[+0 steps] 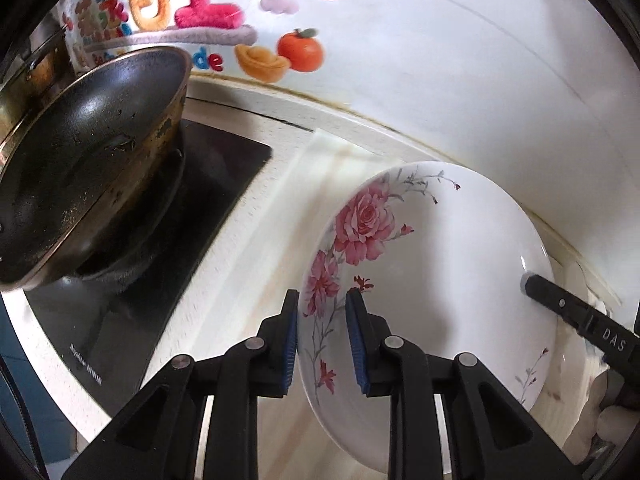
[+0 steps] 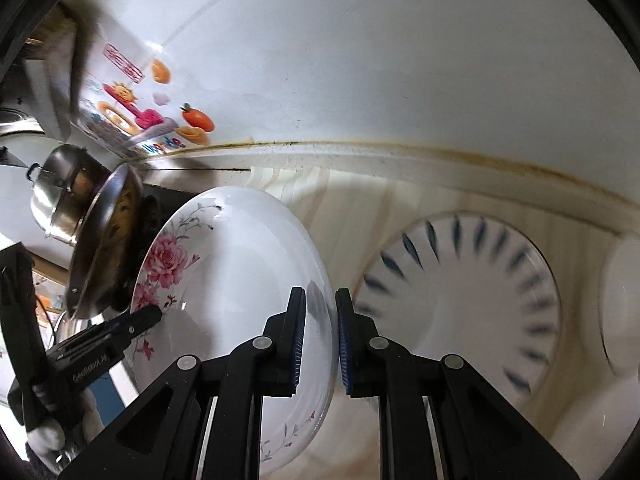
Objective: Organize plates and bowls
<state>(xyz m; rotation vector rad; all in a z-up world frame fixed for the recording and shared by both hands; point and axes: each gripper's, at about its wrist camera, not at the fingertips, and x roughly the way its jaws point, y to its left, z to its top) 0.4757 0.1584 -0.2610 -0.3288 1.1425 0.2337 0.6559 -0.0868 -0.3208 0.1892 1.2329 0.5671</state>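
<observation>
Plate, white round ceramic with pink roses (image 1: 432,280), hangs tilted between my claws: left gripper (image 1: 322,344) clamps its near rim, right gripper (image 2: 320,344) the opposite rim. Blue-dashed white plate (image 2: 472,296) lies beyond my right claw.

The white plate (image 1: 432,280) carries pink roses on grey stems along its rim. A second white plate (image 2: 480,280) has a ring of dark blue dashes. The pan (image 1: 84,160) is black inside with a worn brassy rim, and the worktop (image 1: 248,280) is cream.
</observation>
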